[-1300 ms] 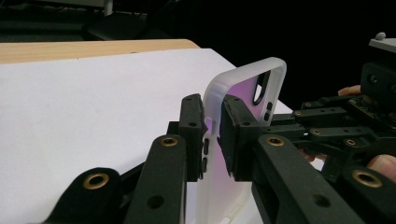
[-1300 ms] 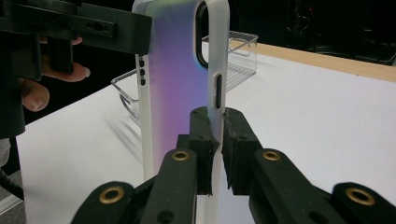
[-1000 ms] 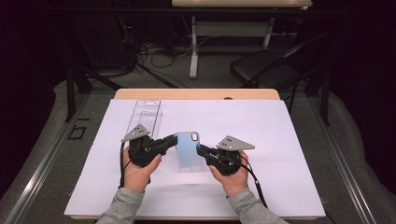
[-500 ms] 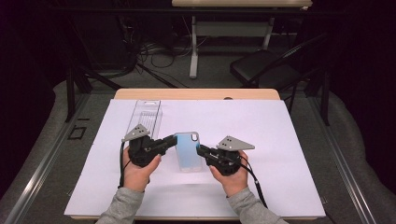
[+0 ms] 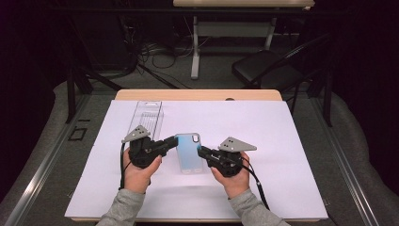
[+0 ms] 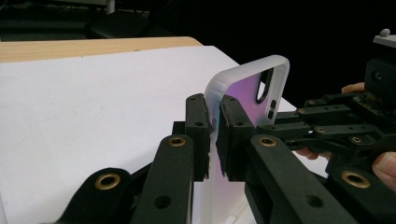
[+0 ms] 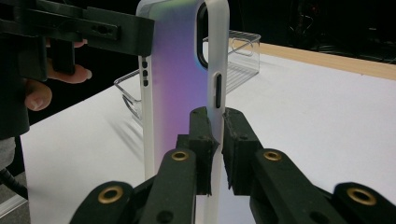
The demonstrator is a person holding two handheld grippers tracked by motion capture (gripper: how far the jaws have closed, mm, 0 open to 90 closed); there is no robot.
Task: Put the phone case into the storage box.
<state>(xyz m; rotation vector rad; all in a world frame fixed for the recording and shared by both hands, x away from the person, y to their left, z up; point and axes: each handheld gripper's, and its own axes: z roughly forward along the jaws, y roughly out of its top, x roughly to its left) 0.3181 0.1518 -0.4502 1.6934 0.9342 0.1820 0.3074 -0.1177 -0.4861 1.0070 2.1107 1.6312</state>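
Both grippers are clamped on the phone case (image 5: pixel 189 153), mid-sheet on the white paper (image 5: pixel 291 141): left gripper (image 5: pixel 173 141) pinching its 9 o'clock edge, right gripper (image 5: pixel 201 152) its 3 o'clock edge. The right gripper view catches the side buttons and camera cutout; the high view shows the clear plastic tray (image 5: pixel 147 117) at 11 o'clock.

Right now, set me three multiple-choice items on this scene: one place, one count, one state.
1. Where does the clear plastic box lie?
A. far left of the white sheet
B. near right corner
C. on the chair

2. How many tongs grip the phone case?
A. none
B. one
C. two

3. How stand the left tongs?
A. wide open
B. shut on the case's edge
C. lying on the table

Key: 1 A, the box sits left of the case; 2 C, the right tongs pinch the opposite edge; 3 B, pads press the rim.
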